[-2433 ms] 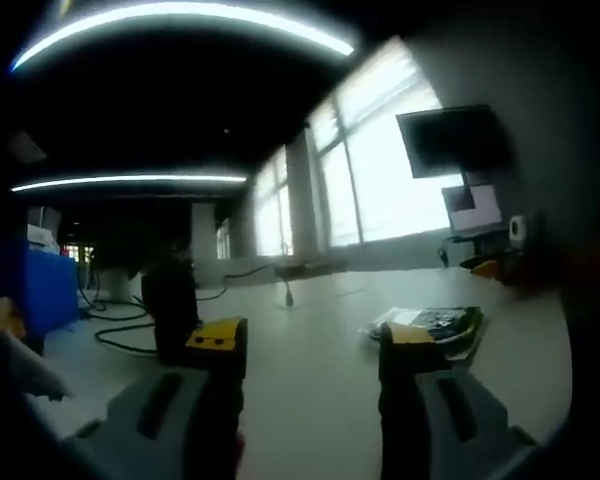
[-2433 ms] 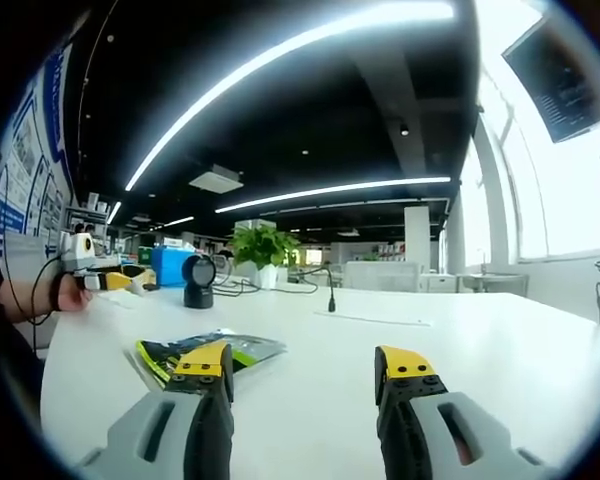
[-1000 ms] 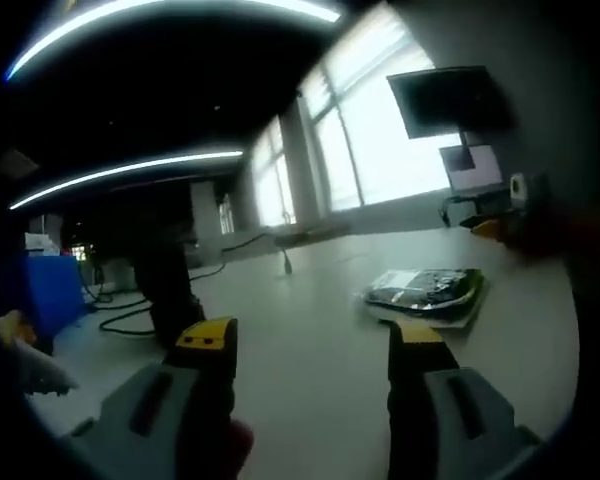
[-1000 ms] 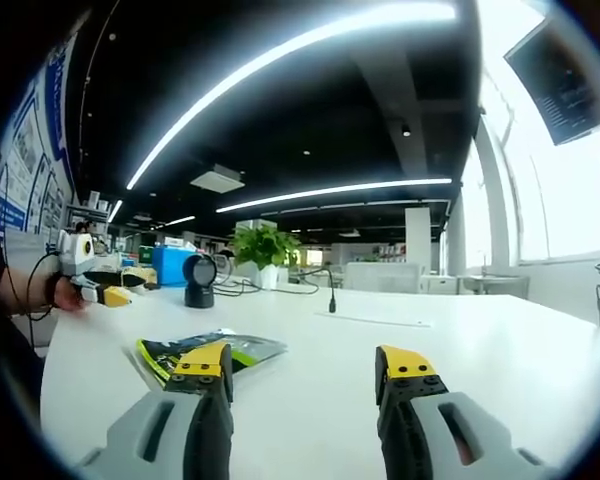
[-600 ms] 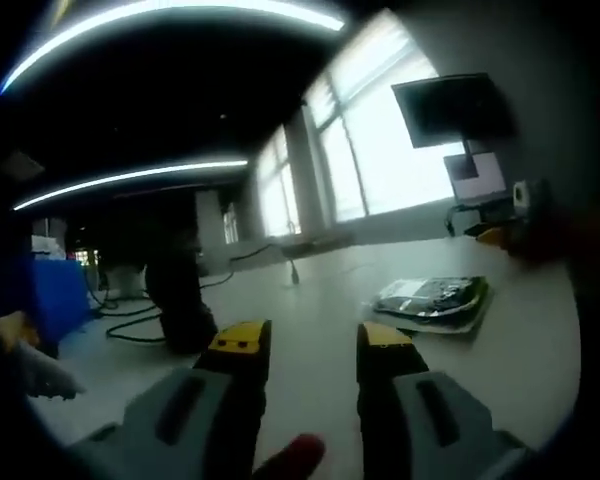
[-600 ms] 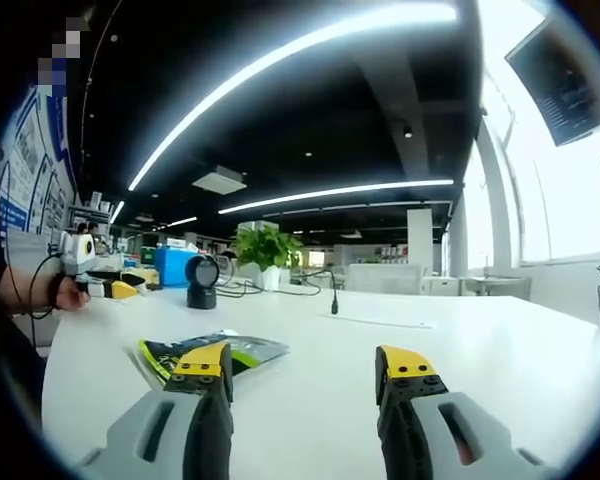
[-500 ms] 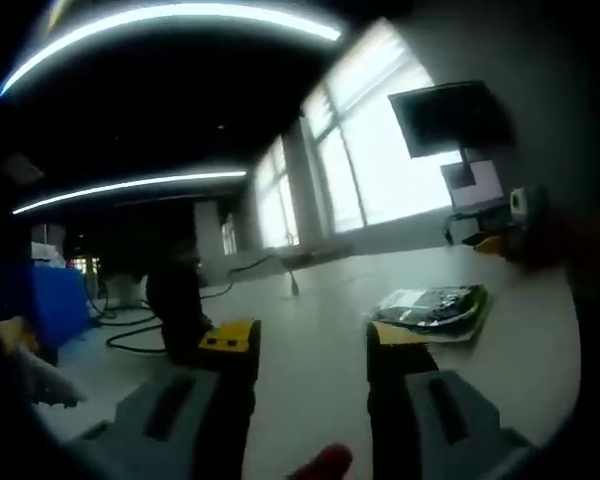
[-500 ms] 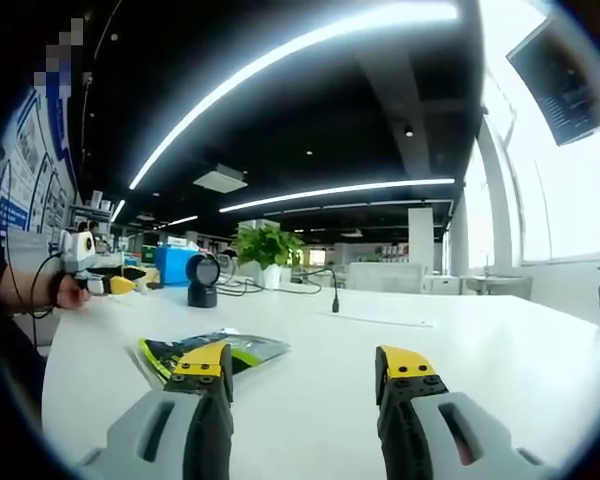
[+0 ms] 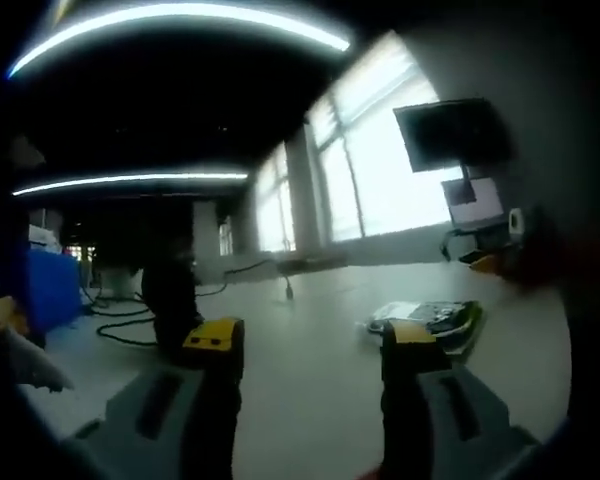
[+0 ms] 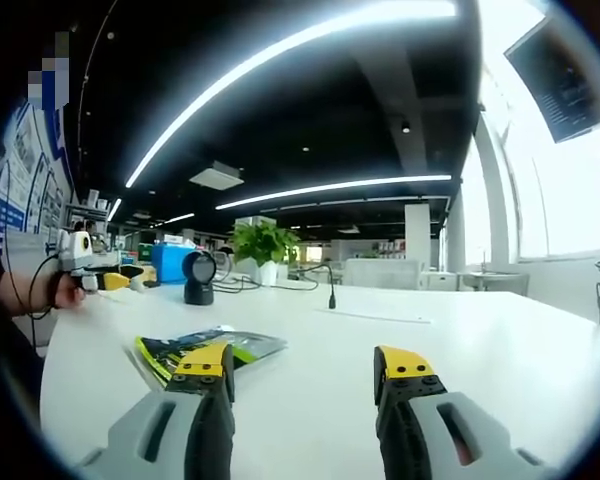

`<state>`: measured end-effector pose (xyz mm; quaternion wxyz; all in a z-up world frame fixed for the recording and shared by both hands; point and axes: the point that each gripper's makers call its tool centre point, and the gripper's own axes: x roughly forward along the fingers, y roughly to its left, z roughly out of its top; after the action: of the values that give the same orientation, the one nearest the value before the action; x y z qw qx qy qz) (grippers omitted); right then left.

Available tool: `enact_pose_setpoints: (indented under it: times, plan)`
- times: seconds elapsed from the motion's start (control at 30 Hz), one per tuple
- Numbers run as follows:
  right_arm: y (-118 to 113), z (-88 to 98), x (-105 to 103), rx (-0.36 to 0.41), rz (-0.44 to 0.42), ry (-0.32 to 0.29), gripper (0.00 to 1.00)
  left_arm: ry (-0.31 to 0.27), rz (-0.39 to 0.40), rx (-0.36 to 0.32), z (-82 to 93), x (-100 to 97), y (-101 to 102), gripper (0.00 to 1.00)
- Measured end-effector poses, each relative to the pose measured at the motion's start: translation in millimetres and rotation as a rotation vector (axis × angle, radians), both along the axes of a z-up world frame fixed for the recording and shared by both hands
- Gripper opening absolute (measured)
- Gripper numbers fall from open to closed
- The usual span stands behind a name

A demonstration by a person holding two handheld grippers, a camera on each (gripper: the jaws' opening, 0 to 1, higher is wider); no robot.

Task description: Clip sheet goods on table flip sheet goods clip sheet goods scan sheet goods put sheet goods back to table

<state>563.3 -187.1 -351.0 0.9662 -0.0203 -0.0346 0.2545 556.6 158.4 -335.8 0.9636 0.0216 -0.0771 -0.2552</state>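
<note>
A flat green and black packet (image 10: pixel 202 347) lies on the white table (image 10: pixel 460 340), just beyond my right gripper's left jaw. My right gripper (image 10: pixel 305 368) is open with nothing between its jaws. In the left gripper view the same packet (image 9: pixel 430 318) lies right of centre, behind the right jaw. My left gripper (image 9: pixel 310 345) is open and empty, low over the table. The left gripper (image 10: pixel 90 270) also appears far left in the right gripper view, held in a hand.
A black scanner (image 10: pixel 198 279) on a stand sits at the table's back left, also seen as a dark scanner (image 9: pixel 170 300) in the left gripper view. A cable and small microphone (image 10: pixel 331 297) lie further back. A potted plant (image 10: pixel 262 248) stands behind. A monitor (image 9: pixel 450 135) hangs by the windows.
My left gripper's jaws narrowed about half a second ago and have spread wide again. The left view has shifted a little. My right gripper has stayed still.
</note>
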Motion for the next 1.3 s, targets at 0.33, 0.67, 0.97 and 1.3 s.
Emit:
enact_pose_setpoints:
  times: [0.33, 0.67, 0.97, 1.3]
  plan:
    - [2.3, 6.2, -3.2, 0.024, 0.012, -0.019, 0.54, 0.000, 0.018, -0.025, 2.7, 4.2, 3.0, 0.41]
    - [3.4, 8.0, -4.0, 0.029, 0.017, -0.027, 0.55, 0.057, 0.001, 0.010, -4.9, 3.5, -1.8, 0.47]
    - [10.4, 3.6, -4.9, -0.008, 0.029, -0.021, 0.56, 0.024, -0.023, 0.029, -2.8, 1.7, -6.8, 0.47]
    - [8.8, 6.1, -5.3, 0.002, 0.022, -0.030, 0.56, 0.014, -0.008, 0.040, -3.8, -1.8, -5.9, 0.47]
